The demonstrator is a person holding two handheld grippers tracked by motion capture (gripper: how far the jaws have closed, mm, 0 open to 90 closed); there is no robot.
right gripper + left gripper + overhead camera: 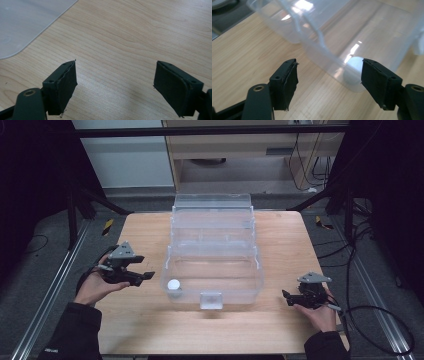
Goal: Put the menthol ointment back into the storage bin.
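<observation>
Two grippers, both mine, are spread wide and hold nothing. My left gripper [145, 276] sits just beside the near left corner of the clear plastic box [212, 257], whose lid stands open on the wooden table [150, 330]. A small white ball [173, 285] lies inside that corner. My right gripper [287, 296] rests well apart, over bare wood. Judgement: to take the ball I should lift over the wall, descend squarely, then close gently. No legible writing or brand found.

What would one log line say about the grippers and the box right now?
left gripper: open, beside box | right gripper: open, over table | clear plastic storage box: lid open, mid wooden table | small round white object: inside box
</observation>
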